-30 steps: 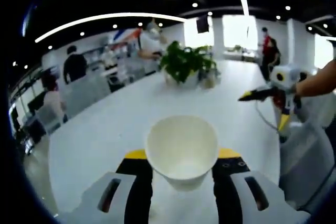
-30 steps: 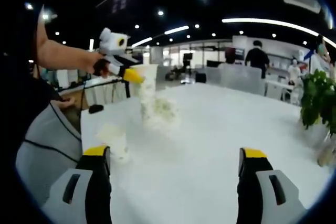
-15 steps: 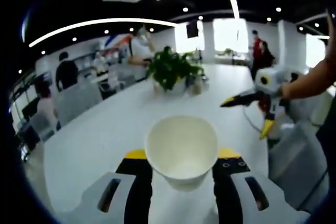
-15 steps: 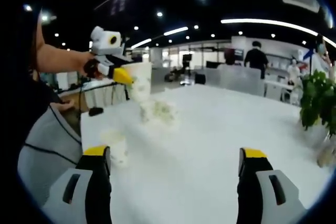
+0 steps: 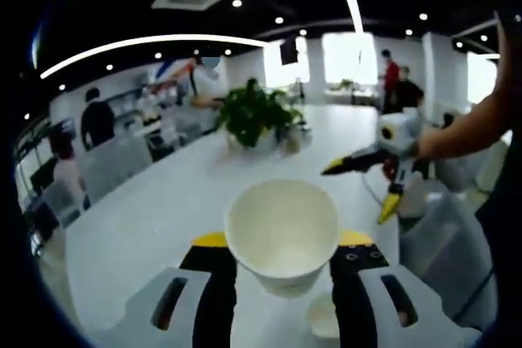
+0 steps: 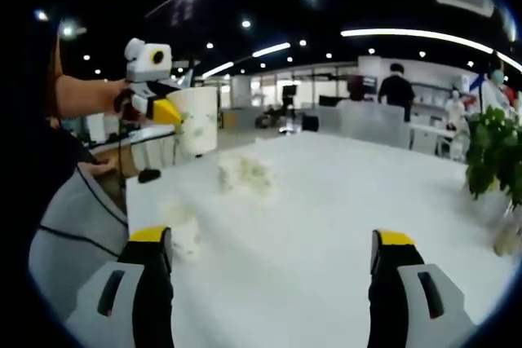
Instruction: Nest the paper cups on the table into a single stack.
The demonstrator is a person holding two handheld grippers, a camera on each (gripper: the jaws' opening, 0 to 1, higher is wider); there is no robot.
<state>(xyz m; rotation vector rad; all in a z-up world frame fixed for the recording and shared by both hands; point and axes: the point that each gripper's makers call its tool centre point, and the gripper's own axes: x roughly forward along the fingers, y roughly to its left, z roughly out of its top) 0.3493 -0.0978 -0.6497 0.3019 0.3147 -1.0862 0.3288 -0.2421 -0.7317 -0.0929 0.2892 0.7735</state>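
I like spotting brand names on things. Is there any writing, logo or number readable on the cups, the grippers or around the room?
None can be read.
Held paper cup: plain white inside; its outside carries a blurred pattern in the right gripper view, not legible.
Cups on the table: too blurred.
Colourful wall sign: too small to read.

open-plan office | long white table [image 6: 326, 201] | potted plant [image 5: 254, 116] | ceiling strip lights [image 5: 147, 40] | people at desks [image 5: 98, 120]

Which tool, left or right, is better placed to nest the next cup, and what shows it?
Left. The left tool already grips a paper cup, raised above a cup standing on the table. The right tool is open and empty.
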